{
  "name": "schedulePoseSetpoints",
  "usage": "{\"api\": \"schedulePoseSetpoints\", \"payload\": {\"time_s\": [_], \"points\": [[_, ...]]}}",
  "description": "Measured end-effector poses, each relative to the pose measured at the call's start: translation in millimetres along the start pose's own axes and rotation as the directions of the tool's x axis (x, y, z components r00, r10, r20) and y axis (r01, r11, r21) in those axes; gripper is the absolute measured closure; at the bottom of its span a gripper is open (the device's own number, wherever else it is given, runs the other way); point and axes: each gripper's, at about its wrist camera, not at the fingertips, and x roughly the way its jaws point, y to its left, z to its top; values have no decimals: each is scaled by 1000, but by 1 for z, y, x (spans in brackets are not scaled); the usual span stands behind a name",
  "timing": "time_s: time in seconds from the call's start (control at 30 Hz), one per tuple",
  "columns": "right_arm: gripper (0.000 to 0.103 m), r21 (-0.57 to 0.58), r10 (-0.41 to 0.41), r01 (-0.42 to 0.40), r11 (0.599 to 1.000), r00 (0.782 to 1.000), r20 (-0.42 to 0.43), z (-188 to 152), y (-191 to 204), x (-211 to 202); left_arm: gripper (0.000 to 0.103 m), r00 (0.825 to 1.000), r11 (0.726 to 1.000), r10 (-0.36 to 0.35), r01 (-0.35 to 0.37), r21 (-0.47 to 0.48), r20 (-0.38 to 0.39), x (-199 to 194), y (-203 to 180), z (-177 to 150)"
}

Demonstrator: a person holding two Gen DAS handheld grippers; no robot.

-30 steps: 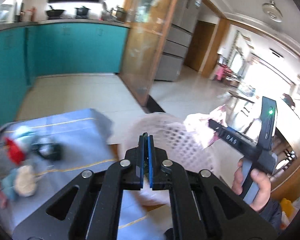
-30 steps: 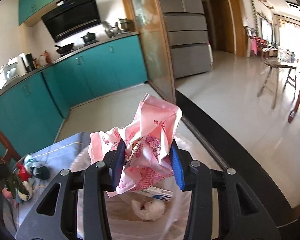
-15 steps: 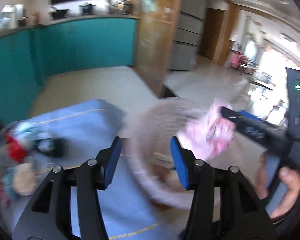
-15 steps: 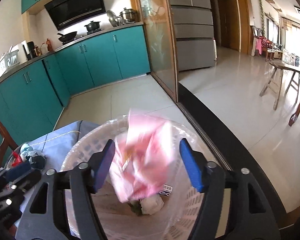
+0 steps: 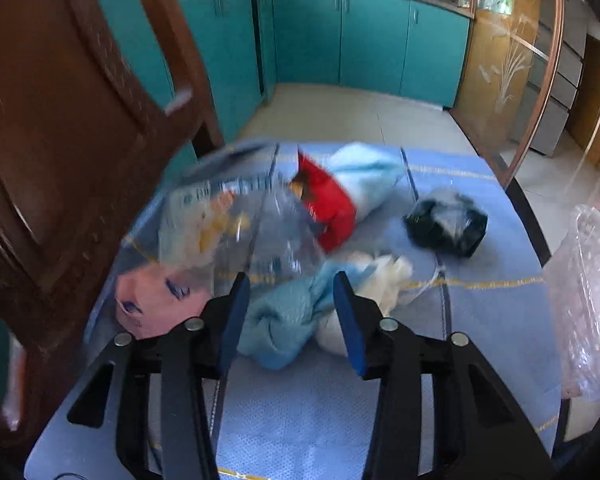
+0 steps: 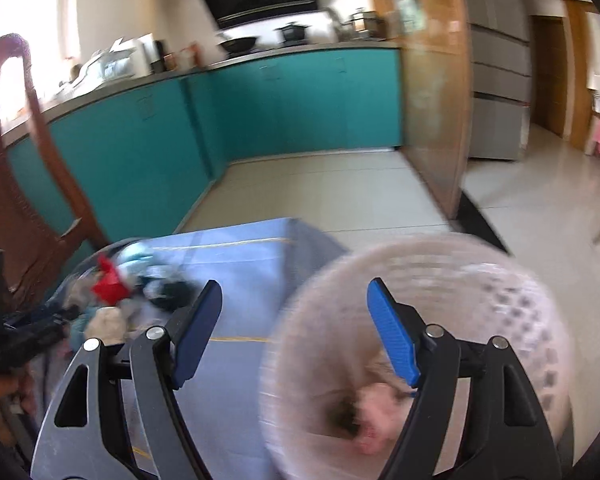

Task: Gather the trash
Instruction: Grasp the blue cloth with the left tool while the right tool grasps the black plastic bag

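Trash pile (image 5: 300, 240) lies mid-desk (image 5: 480, 340), just ahead of the left gripper (image 5: 288, 312), its empty jaws closing; right gripper (image 6: 296, 332) jaws, opening, hold nothing beside the basket (image 6: 500, 300).

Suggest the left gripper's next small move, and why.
Probably ease the left gripper down and forward onto the crumpled light-blue wad. It lies just ahead between the closing jaws, not yet pinched, nearest in the trash pile on the blue tablecloth; the basket waits alongside.
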Motion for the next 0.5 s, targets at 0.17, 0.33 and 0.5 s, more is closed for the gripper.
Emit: {"api": "schedulePoseSetpoints", "payload": {"time_s": [0.17,0.33,0.5], "points": [[29,-64,126,-134,989,985,-115,20,54,75,65,999,1000,-23,23,7,-45,16,4,-11],[29,-120,116,-148,982,965,-236,-1,91,141,65,997,998,-58,59,17,-59,22,10,-20],[50,-210,88,-146,967,961,-263,-12,110,154,65,994,996,-84,85,12,-63,24,15,-19]]}}
